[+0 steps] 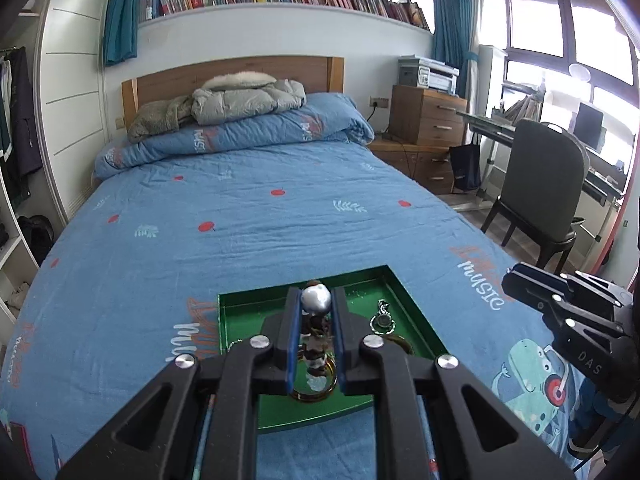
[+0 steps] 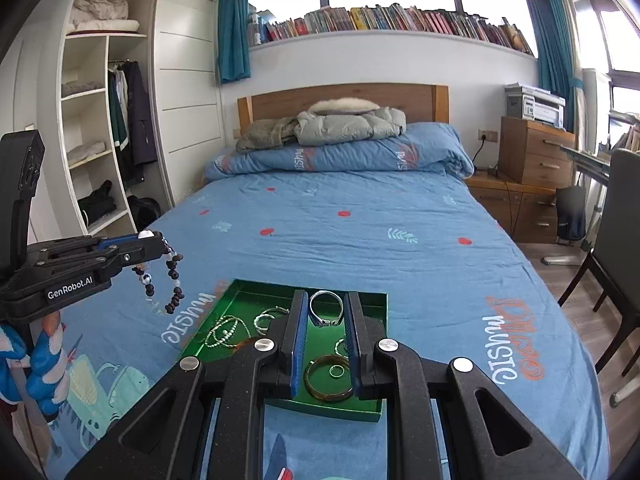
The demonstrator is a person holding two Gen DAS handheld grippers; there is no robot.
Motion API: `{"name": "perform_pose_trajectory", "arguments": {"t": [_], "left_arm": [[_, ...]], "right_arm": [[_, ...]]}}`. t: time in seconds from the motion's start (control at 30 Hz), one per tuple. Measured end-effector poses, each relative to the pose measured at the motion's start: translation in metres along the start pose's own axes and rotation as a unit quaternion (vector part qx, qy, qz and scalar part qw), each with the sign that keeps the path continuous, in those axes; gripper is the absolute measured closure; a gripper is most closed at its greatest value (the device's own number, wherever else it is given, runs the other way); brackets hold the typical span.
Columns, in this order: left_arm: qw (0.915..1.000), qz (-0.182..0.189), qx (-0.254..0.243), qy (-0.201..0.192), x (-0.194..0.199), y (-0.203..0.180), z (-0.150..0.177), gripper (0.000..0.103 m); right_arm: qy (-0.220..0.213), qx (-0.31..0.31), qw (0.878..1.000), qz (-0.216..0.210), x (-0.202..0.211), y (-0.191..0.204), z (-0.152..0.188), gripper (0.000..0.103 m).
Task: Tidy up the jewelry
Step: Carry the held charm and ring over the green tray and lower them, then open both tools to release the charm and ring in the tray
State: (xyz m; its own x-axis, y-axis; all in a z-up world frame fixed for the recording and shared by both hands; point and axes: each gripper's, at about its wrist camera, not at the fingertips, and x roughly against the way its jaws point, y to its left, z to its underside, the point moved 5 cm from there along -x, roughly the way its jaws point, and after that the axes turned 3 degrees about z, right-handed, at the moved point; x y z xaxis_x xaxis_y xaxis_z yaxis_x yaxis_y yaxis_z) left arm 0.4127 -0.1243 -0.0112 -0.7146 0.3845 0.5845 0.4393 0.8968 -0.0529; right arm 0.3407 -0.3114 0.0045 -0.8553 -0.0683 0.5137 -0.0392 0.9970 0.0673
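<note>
A green tray (image 1: 244,312) lies on the blue bedcover. My left gripper (image 1: 316,294) hovers above it, shut on a pale bead of a dark-and-white beaded bracelet (image 1: 316,299) that dangles between the fingers. In the right wrist view that left gripper (image 2: 160,240) is at the left, the bracelet (image 2: 173,266) hanging in a loop. My right gripper (image 2: 326,300) is over the tray (image 2: 256,298), shut on a silver ring (image 2: 325,322) with a dark blue part. In the tray lie an amber bangle (image 2: 328,378), a small ring (image 2: 337,371) and silver chains (image 2: 226,332). The right gripper (image 1: 510,280) appears at the far right.
The bed (image 2: 360,220) stretches ahead, with a folded quilt and jackets at its headboard. A dark chair (image 1: 540,184) and a desk stand to the right, wooden drawers (image 2: 536,156) beyond. An open wardrobe (image 2: 100,140) is on the left. A gloved hand (image 2: 44,364) holds the left gripper.
</note>
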Motion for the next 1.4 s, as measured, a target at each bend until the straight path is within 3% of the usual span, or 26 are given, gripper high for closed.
{"name": "perform_pose_trajectory", "arguments": {"t": [0.3,0.53,0.77,0.97,1.13,1.23,1.33,1.4], "left_arm": [[0.9961,0.0,-0.002,0.088,-0.141,-0.003,0.039,0.09],[0.9921,-0.017,0.017,0.124,-0.199,0.008,0.048,0.09],[0.9889,-0.004,0.015,0.148,-0.218,0.003,0.054,0.09],[0.9824,-0.01,0.036,0.183,-0.228,0.009,0.065,0.087],[0.9826,-0.001,0.059,0.176,-0.224,0.015,0.066,0.087],[0.9846,0.004,0.063,0.163,-0.216,0.018,0.062,0.08],[0.9866,0.011,0.068,0.148,-0.201,0.02,0.054,0.076],[0.9886,0.006,0.067,0.135,-0.188,0.022,0.049,0.064]], "right_arm": [[0.076,-0.017,0.997,-0.001,-0.137,-0.022,0.033,0.085],[0.139,-0.023,0.99,0.012,-0.215,-0.032,0.049,0.085],[0.206,0.002,0.978,0.009,-0.256,-0.036,0.067,0.085],[0.23,0.028,0.973,0.011,-0.261,-0.032,0.07,0.084],[0.227,0.015,0.974,0.012,-0.259,-0.035,0.069,0.077],[0.212,0.003,0.977,0.007,-0.251,-0.037,0.064,0.066],[0.199,-0.005,0.98,0.003,-0.241,-0.036,0.06,0.064],[0.188,-0.012,0.982,0.0,-0.228,-0.035,0.057,0.064]]}}
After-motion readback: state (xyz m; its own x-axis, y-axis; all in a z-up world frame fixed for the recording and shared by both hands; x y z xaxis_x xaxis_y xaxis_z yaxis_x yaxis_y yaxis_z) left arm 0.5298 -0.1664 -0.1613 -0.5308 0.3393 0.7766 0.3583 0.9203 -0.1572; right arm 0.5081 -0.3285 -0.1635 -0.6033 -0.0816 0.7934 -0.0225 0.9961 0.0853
